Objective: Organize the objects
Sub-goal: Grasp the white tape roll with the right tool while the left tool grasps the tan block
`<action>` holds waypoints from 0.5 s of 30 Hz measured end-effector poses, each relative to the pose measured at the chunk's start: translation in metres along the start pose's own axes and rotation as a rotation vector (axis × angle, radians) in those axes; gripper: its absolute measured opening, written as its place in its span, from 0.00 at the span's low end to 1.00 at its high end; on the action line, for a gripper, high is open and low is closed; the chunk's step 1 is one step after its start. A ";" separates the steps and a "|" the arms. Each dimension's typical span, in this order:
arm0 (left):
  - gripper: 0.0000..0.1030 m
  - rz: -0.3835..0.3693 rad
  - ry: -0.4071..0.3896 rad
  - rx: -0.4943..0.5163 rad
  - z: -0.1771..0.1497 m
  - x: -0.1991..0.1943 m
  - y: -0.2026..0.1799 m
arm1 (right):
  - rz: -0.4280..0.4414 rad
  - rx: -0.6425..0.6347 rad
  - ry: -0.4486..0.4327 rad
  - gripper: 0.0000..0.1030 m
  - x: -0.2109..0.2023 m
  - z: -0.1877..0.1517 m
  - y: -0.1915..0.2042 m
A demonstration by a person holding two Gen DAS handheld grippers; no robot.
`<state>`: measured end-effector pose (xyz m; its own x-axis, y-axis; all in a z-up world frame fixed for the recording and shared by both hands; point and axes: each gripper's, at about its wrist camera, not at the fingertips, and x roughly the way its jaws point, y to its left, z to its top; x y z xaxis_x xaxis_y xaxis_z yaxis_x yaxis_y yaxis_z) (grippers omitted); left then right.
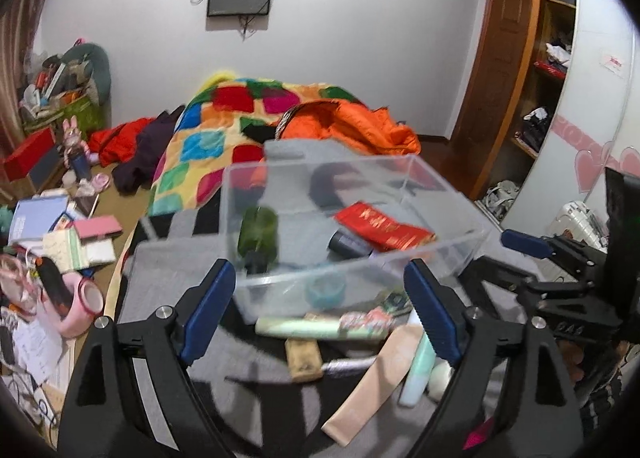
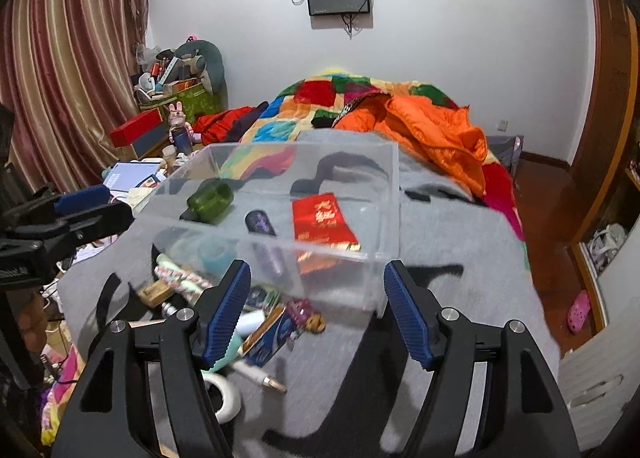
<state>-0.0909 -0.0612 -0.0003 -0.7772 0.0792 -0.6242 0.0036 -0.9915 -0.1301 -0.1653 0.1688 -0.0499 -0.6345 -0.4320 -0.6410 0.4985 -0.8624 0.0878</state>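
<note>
- Your left tool [image 1: 320, 306] stood spread, nothing between its pads.
- Your right tool [image 2: 316, 310] likewise stood spread and empty.
- The clear box [image 1: 440, 254] sat on the bed's grey blanket [image 2: 460, 242], just ahead of both tools.
- Inside lay a green bottle [image 1: 258, 236] and a red packet [image 2: 322, 220].
- Loose items lay below the box, nearer your tools.

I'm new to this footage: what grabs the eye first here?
A clear plastic bin sits mid-frame on a grey blanket, holding a green bottle and a red packet. Behind it lies a bright patchwork quilt and an orange jacket. Small toiletries clutter the blanket in front.
</note>
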 end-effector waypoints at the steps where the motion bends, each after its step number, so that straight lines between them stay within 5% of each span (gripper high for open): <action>1: 0.84 0.001 0.007 -0.009 -0.004 0.000 0.003 | 0.003 0.008 0.008 0.64 0.001 -0.003 0.000; 9: 0.84 0.011 0.089 -0.062 -0.043 0.013 0.021 | 0.019 0.011 0.076 0.64 0.000 -0.046 0.015; 15: 0.71 -0.010 0.161 -0.095 -0.064 0.027 0.031 | 0.050 -0.011 0.106 0.64 -0.006 -0.069 0.030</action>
<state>-0.0715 -0.0827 -0.0709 -0.6666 0.1118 -0.7369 0.0621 -0.9769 -0.2044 -0.1054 0.1638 -0.0957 -0.5432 -0.4437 -0.7128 0.5350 -0.8372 0.1134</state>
